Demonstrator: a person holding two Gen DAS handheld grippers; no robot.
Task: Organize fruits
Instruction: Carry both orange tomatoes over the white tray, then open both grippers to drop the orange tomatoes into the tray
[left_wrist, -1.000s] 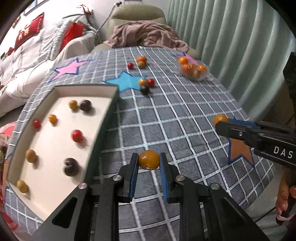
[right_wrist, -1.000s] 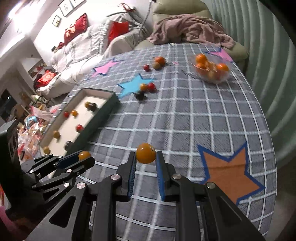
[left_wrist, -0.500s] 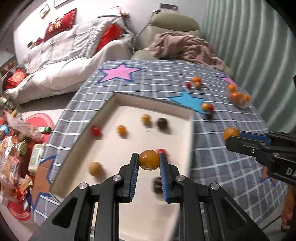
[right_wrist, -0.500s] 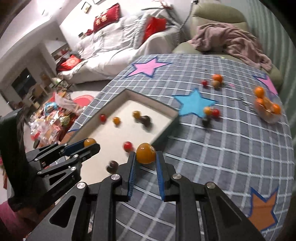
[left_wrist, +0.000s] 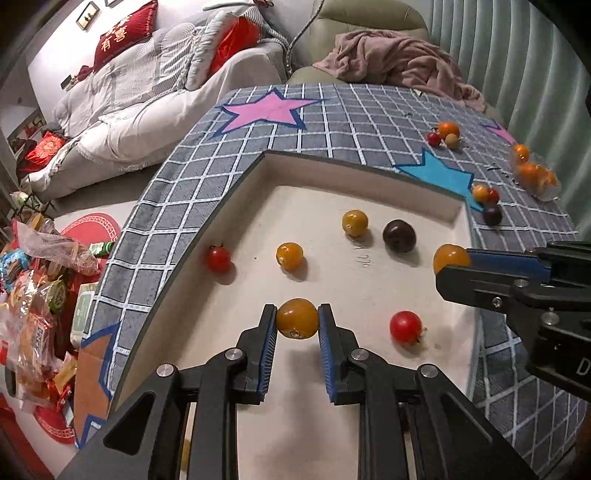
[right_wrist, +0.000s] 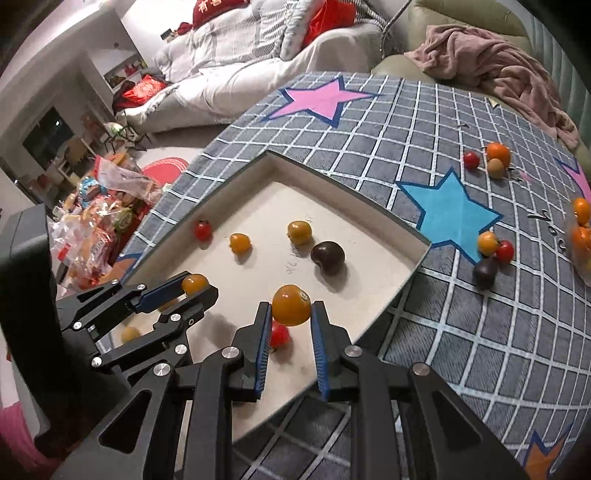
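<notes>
Hovering over the white tray (left_wrist: 351, 166), the left gripper (left_wrist: 297, 325) and right gripper (right_wrist: 288, 317) each pinch an orange tomato (left_wrist: 297, 318), ready to drop beside fruit at twelve o'clock.

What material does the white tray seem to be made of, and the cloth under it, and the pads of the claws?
Tray: probably painted cardboard or wood; matte white floor with scuffs and pen marks, thick straight walls.
Cloth: soft woven or fleecy fabric, grey with a white grid and coloured stars; fuzzy, no shine.
Left claw pads: likely blue rubber, finely ribbed, on black rigid fingers.
</notes>
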